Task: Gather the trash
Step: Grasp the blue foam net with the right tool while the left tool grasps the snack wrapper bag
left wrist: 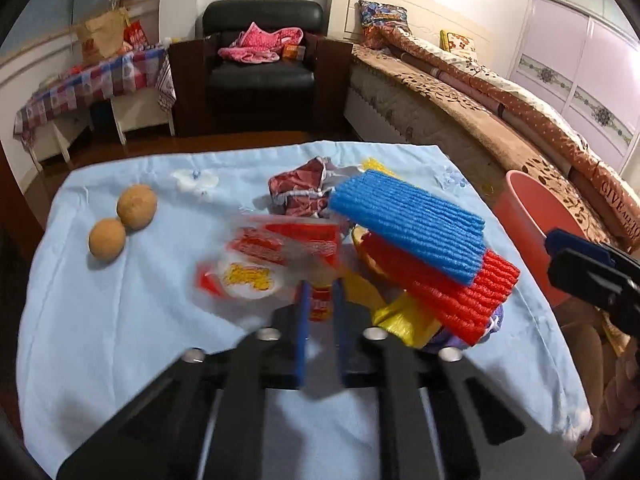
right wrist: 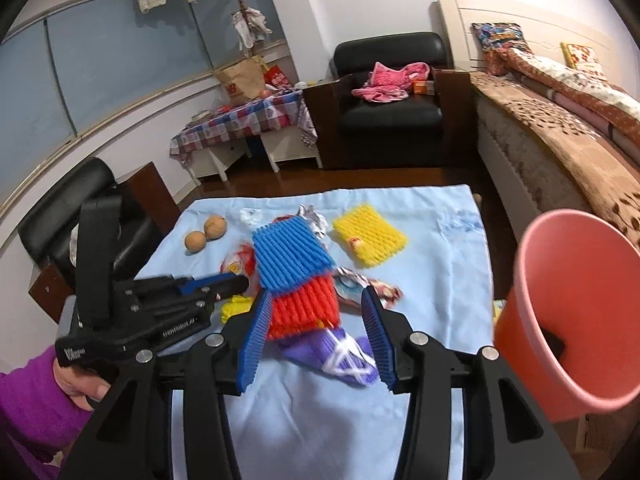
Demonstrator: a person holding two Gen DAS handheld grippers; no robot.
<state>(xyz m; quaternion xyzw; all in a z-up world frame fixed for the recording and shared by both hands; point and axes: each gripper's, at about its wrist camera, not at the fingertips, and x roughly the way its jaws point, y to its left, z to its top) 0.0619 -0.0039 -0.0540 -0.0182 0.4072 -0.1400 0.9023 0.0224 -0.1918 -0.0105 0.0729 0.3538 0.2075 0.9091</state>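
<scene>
Trash lies piled on a light blue cloth [left wrist: 120,320]: a blue foam net [left wrist: 408,220], a red foam net [left wrist: 452,292], a crumpled dark red wrapper [left wrist: 300,190], yellow plastic [left wrist: 400,316] and a purple wrapper [right wrist: 344,354]. My left gripper [left wrist: 320,304] is shut on the corner of a clear red-and-yellow snack bag [left wrist: 272,260]. My right gripper [right wrist: 316,312] is open, its jaws either side of the red foam net [right wrist: 304,308] and the purple wrapper. A yellow foam net [right wrist: 370,238] lies apart at the back.
A pink bin [right wrist: 568,320] stands tilted at the table's right edge, also in the left wrist view [left wrist: 528,224]. Two brown round fruits [left wrist: 120,224] sit at the left of the cloth. A bed [left wrist: 500,92] runs along the right; a black armchair [left wrist: 260,64] stands behind.
</scene>
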